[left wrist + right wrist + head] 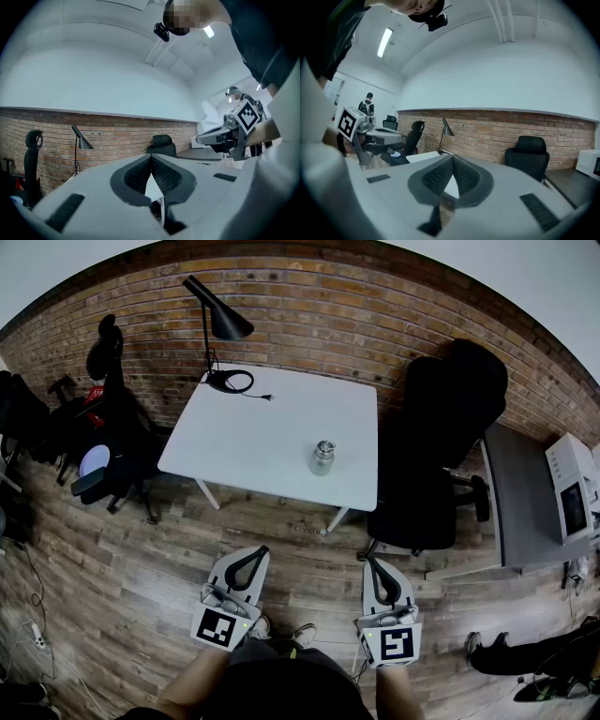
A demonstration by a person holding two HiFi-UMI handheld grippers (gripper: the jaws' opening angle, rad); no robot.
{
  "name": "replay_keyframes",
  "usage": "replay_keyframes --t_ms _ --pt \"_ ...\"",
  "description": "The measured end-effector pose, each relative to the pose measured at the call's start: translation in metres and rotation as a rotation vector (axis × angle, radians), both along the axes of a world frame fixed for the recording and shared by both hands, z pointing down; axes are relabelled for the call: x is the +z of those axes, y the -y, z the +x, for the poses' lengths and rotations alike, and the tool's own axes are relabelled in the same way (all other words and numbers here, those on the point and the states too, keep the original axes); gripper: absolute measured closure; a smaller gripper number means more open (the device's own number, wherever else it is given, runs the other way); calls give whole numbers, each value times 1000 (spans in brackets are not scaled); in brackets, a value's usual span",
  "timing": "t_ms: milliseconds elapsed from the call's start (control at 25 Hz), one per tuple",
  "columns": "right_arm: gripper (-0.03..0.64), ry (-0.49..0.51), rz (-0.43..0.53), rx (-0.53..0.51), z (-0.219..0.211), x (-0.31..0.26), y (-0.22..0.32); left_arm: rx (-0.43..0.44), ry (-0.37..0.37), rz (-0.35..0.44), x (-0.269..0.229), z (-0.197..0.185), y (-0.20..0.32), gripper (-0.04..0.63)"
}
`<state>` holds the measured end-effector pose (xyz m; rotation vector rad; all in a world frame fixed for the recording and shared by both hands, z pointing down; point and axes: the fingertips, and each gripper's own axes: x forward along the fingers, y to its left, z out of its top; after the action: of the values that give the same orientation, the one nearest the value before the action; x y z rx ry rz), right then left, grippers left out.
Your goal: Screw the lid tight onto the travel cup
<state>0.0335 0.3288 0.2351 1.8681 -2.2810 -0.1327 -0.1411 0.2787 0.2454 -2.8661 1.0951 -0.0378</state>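
A steel travel cup (322,457) with its lid on top stands upright on the white table (253,437), toward the table's right front. Both grippers hang well short of the table, over the wooden floor near my feet. My left gripper (260,550) is shut with nothing in it, its tips pointing toward the table. My right gripper (371,562) is likewise shut and empty. In the left gripper view the closed jaws (151,156) meet at a point, and the right gripper view shows the same (452,158). The cup is hidden in both gripper views.
A black desk lamp (217,326) with a coiled cord stands at the table's back left. A black office chair (441,451) sits to the right of the table, another chair (108,418) to the left. A grey desk (525,498) with a white appliance (574,488) is at the right.
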Motion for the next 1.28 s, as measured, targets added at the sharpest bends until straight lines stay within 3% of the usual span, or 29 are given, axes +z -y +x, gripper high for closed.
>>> replay_keyframes --t_ms 280,640,960,1280 --pt "604 65 -6 -31 6 3 -10 -9 8 -3 0 4 -11 572" --pt "604 40 -62 -97 5 32 -11 -7 23 -39 17 15 -12 571" --pt "604 -1 -92 -73 25 45 31 51 5 -57 40 48 42 571" --pt "604 -38 -151 -46 43 34 134 107 -15 -85 42 73 146 571"
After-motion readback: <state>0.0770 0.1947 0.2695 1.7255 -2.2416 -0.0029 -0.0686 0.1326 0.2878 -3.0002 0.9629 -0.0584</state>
